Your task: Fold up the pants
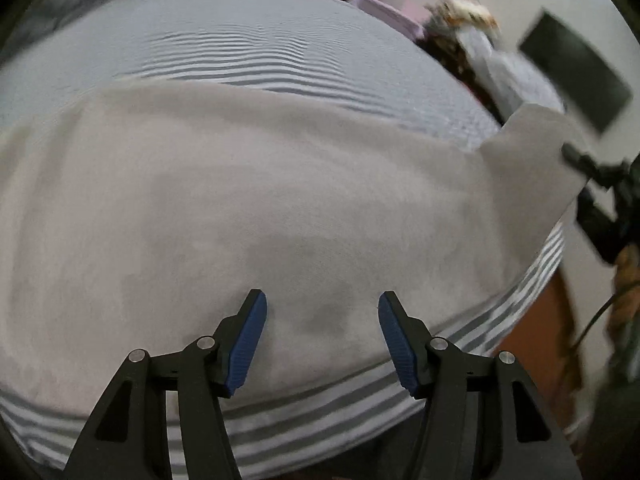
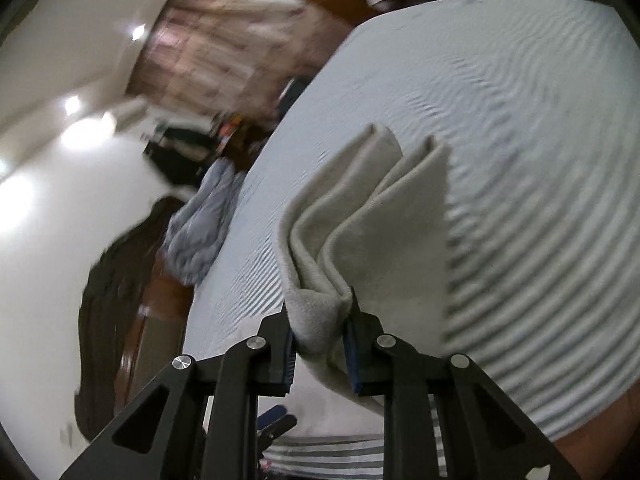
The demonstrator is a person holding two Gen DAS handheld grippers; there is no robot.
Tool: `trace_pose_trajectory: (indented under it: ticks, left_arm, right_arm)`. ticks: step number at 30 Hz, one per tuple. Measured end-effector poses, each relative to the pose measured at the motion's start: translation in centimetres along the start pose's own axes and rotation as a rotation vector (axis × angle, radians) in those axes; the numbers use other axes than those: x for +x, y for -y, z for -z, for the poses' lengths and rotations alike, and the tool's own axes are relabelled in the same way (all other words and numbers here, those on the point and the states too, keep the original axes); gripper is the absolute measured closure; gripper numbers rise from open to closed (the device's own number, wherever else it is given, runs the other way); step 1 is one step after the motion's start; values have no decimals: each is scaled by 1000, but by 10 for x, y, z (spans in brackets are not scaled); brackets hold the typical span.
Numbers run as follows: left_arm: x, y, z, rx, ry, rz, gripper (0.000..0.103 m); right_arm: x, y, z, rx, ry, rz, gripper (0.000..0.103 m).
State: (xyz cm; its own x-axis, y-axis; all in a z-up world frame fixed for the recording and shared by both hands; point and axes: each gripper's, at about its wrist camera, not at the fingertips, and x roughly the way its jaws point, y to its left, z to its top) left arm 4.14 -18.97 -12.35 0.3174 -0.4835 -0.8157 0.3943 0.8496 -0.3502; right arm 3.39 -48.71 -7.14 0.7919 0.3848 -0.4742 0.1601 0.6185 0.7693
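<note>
Overhead, left hand-held gripper [image 1: 322,336] agape above grey pants [image 1: 256,200]; right hand-held gripper [image 2: 320,344] pinching their bunched cloth.

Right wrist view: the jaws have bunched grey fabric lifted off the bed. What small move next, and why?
Probably carry the right gripper across and lay its raised end of the pants over the flat part. It is shut on folded layers, while the left gripper hangs open above the spread cloth on the striped bed.
</note>
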Motion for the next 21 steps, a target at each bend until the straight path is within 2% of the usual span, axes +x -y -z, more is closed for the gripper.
trace_pose_trajectory:
  ticks: [7,12,18,21]
  left_arm:
    - [-64,-71,1,-107,119,-31,44]
    - [-95,-114,8,-145,161,-68,44]
    - [-107,-153,23,-223,161,-54,44]
    - [-105,-160,24,-245,153,-26,44]
  right_arm:
    - [85,-69,34,-116,-173,-54,84]
    - [164,-105,87,-183,-321,-50,84]
    - [225,-113,146,-256,-445,45,80]
    - [232,-112,153,-244,-429,53,70]
